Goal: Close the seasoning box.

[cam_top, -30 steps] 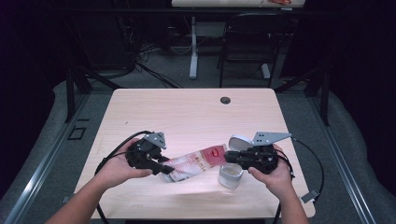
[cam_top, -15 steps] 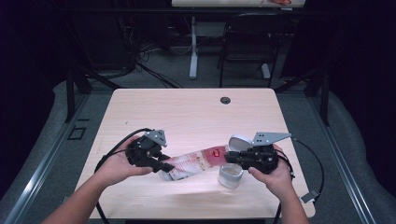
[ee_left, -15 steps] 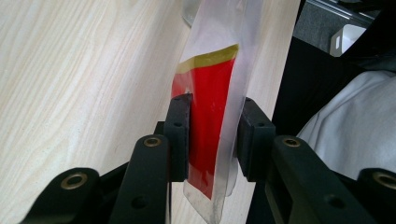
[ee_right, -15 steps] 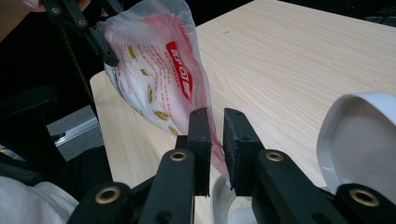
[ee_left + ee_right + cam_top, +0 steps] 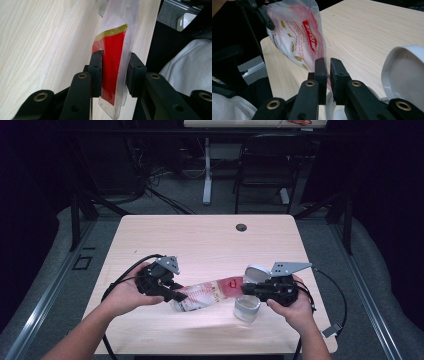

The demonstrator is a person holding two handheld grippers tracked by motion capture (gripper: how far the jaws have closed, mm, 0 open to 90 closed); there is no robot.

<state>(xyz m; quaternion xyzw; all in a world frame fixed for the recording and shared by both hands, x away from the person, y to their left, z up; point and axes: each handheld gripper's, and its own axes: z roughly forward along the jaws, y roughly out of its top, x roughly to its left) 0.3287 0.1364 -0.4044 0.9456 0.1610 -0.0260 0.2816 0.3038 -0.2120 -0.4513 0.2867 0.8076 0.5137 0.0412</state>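
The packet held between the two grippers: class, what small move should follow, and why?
Probably pull the two ends apart to tear it open. The left gripper clamps the red end of the packet, the right gripper pinches the other end, right above the open white container.

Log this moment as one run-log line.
left gripper: shut on pouch, jaws just closing | right gripper: shut on pouch's other end, jaws just closing | pouch: held above table | white container: under right gripper
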